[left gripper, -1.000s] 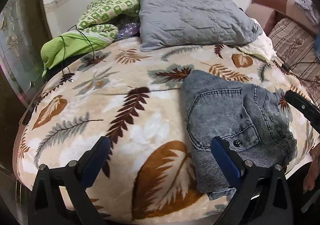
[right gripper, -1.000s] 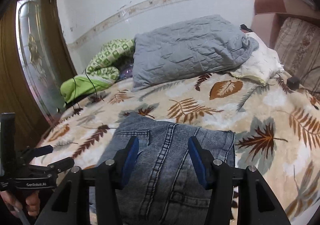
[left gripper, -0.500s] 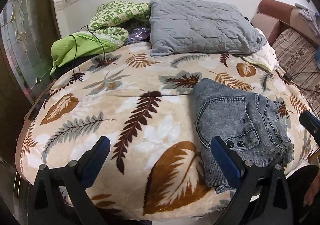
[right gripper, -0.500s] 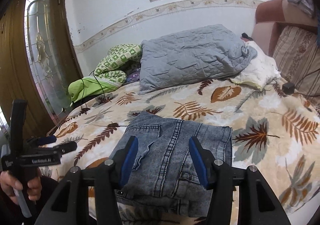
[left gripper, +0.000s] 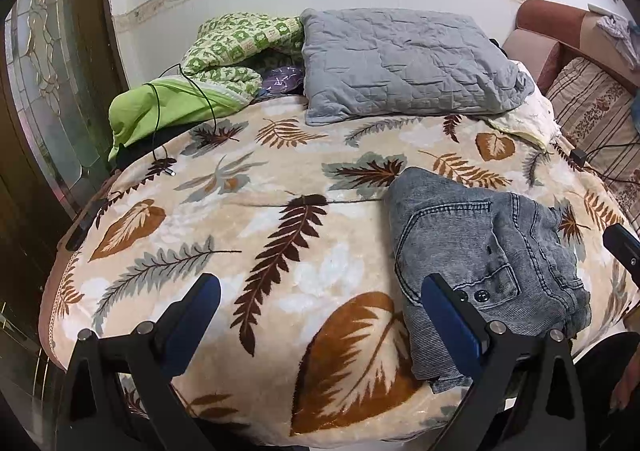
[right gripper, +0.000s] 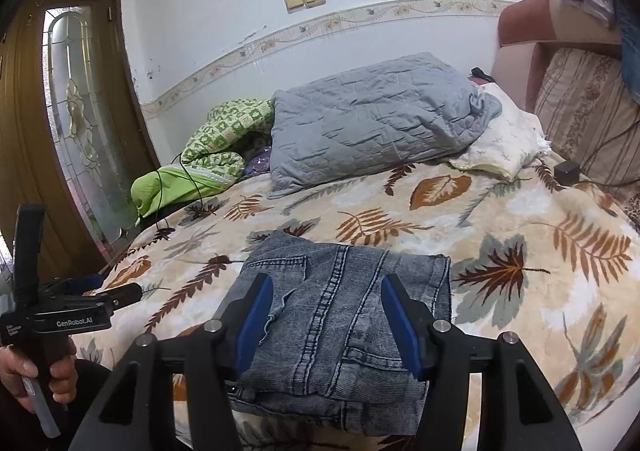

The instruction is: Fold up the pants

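"GenRobot.AI" in white on the black body of the left hand-held gripper (right gripper: 120,294), small print beside it unreadable

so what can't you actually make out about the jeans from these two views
- Near edge of the folded jeans: right wrist view, hidden behind the right gripper.
- Their bottom corner: left wrist view, behind a blue finger.
- Layers underneath: covered by the top fold.
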`<state>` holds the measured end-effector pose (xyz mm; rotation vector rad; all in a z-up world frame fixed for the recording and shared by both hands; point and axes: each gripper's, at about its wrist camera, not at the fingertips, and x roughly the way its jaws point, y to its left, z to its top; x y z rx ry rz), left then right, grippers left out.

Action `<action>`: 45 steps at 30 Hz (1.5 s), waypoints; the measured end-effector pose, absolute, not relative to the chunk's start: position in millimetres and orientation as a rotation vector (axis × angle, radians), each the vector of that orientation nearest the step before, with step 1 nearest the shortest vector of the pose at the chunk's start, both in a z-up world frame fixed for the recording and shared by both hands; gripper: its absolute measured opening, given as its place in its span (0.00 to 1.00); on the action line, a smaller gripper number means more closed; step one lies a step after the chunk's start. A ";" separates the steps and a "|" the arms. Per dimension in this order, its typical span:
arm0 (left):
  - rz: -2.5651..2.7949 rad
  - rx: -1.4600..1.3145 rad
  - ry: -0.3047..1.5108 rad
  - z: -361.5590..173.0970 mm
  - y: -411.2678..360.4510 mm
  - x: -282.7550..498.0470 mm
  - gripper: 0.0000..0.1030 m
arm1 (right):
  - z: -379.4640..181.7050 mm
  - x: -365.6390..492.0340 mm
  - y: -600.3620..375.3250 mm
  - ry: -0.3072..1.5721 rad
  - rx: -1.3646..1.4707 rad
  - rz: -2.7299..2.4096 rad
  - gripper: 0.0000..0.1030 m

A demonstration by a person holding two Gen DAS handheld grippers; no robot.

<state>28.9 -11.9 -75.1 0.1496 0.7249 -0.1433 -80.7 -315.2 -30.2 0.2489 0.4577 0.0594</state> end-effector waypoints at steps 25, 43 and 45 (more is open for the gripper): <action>-0.128 0.184 0.758 -90.6 -29.9 37.6 0.97 | -36.9 -69.8 -313.1 0.487 0.273 0.105 0.59; -0.223 0.139 0.951 -128.7 -33.5 63.8 0.97 | -64.0 -46.6 -341.6 0.650 0.365 0.036 0.65; -0.244 0.121 0.977 -134.9 -32.7 67.7 0.97 | -72.0 -44.5 -355.5 0.689 0.407 0.005 0.65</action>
